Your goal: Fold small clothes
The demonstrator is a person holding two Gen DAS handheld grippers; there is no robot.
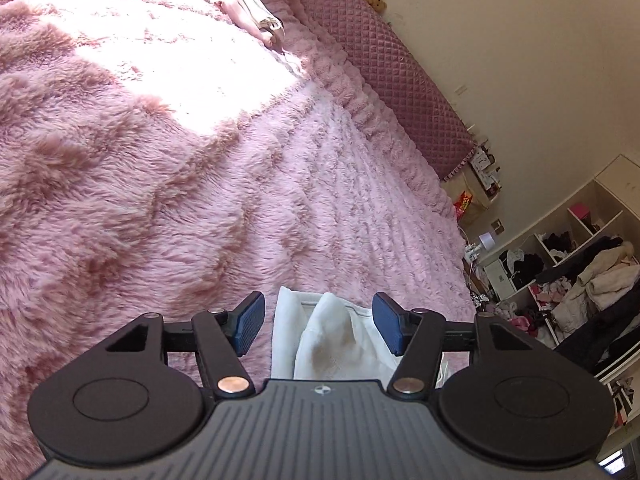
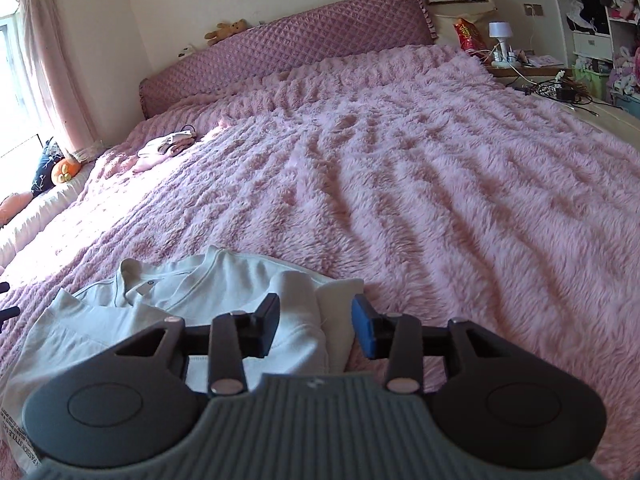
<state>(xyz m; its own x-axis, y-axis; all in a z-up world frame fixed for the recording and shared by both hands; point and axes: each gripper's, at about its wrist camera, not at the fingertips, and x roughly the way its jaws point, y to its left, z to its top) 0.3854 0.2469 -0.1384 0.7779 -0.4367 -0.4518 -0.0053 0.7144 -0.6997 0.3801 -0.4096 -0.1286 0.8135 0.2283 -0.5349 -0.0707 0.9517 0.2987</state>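
A small white garment (image 2: 192, 284) lies on the pink fluffy bedspread (image 2: 400, 168) at the near edge, neckline and label showing, with a folded sleeve part at its right. My right gripper (image 2: 316, 328) stands open over that fold, and its pads do not press the cloth. In the left wrist view the same white garment (image 1: 332, 340) lies bunched between the blue pads of my left gripper (image 1: 318, 322), which is open and wide apart, clear of the cloth on both sides.
A folded pink-and-white piece of clothing (image 2: 168, 146) lies far up the bed near the quilted headboard (image 2: 304, 40). A plush bear (image 2: 226, 30) sits on the headboard. A cluttered bedside table (image 2: 520, 60) and shelves (image 1: 568, 280) stand beside the bed.
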